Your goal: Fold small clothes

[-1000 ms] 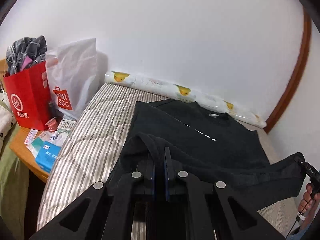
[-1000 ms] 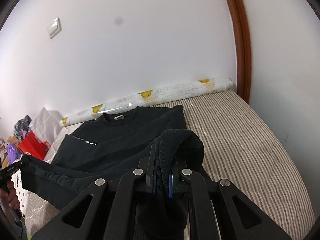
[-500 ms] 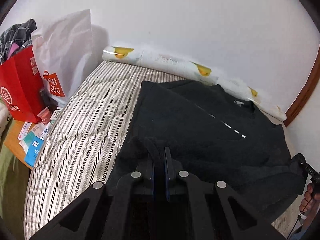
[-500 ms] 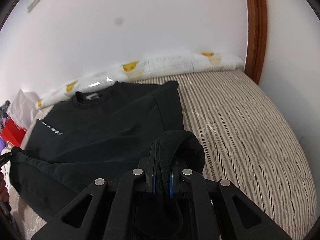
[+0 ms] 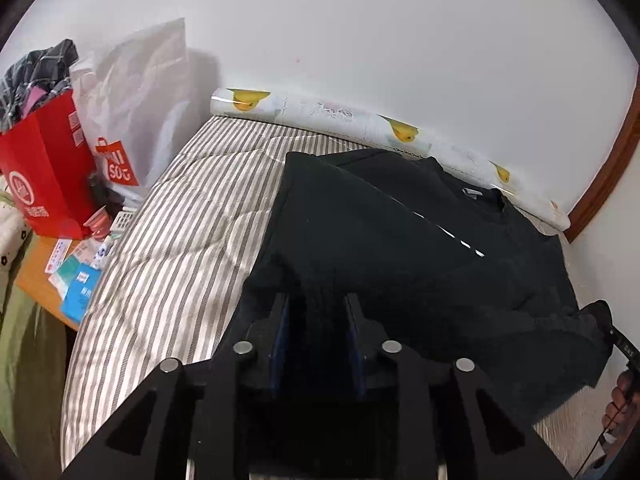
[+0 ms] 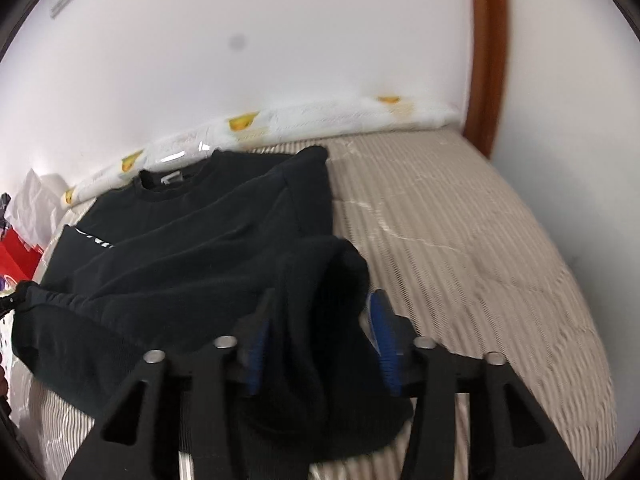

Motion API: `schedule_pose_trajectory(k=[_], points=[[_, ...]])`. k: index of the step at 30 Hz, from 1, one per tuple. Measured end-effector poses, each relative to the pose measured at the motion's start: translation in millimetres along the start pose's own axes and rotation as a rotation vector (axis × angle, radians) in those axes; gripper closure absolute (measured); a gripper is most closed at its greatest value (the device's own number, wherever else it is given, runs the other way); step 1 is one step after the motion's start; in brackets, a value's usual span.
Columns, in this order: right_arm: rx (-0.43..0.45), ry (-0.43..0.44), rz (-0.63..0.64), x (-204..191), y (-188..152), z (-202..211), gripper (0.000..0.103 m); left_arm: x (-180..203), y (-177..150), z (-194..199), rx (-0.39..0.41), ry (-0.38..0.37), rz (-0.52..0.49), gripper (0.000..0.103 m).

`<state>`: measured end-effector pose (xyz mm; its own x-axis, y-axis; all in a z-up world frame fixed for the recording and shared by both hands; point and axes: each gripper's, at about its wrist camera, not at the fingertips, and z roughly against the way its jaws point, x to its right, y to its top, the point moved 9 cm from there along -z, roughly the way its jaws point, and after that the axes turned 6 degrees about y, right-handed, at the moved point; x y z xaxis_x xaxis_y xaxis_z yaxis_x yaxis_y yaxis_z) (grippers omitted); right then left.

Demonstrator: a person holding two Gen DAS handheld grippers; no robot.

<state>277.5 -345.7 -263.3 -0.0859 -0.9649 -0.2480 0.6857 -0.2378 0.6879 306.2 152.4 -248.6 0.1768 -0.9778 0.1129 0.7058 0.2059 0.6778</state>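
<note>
A black sweatshirt [image 5: 400,248] lies on the striped bed, collar toward the wall, its lower part folded up over the body. It also shows in the right wrist view [image 6: 192,248]. My left gripper [image 5: 316,312] is open, its jaws spread over the near left corner of the cloth. My right gripper [image 6: 320,320] is open, jaws wide apart, with the bunched hem [image 6: 324,276] lying loose between them.
The striped mattress [image 5: 192,220] [image 6: 460,240] runs to a white wall with a duck-print roll [image 5: 360,120] along it. A red bag [image 5: 40,168] and a white shopping bag [image 5: 136,120] stand left beside a wooden side table [image 5: 40,280] with small packets. A brown door frame [image 6: 486,60] stands right.
Both grippers have opened and let go of the sweatshirt's hem, after carrying it forward and down onto the body of the garment. The cloth now rests on the bed.
</note>
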Motion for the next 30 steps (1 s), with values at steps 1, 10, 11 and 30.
schedule_pose_trajectory(k=[1,10,11,30], points=[[0.001,0.002,-0.022,3.0,-6.8,9.9,0.045,-1.3,-3.8,3.7,-0.004,-0.006,0.004,0.068],[-0.018,0.008,-0.089,10.3,-60.4,49.6,0.041,-17.1,-66.9,36.9,-0.037,-0.049,0.025,0.056],[-0.026,0.017,-0.094,10.3,-67.0,51.5,0.041,-19.3,-73.9,38.7,-0.043,-0.053,0.030,0.056],[0.003,-0.016,-0.164,19.5,-73.1,46.8,0.053,-42.9,-91.4,16.6,-0.070,-0.172,0.258,0.052]])
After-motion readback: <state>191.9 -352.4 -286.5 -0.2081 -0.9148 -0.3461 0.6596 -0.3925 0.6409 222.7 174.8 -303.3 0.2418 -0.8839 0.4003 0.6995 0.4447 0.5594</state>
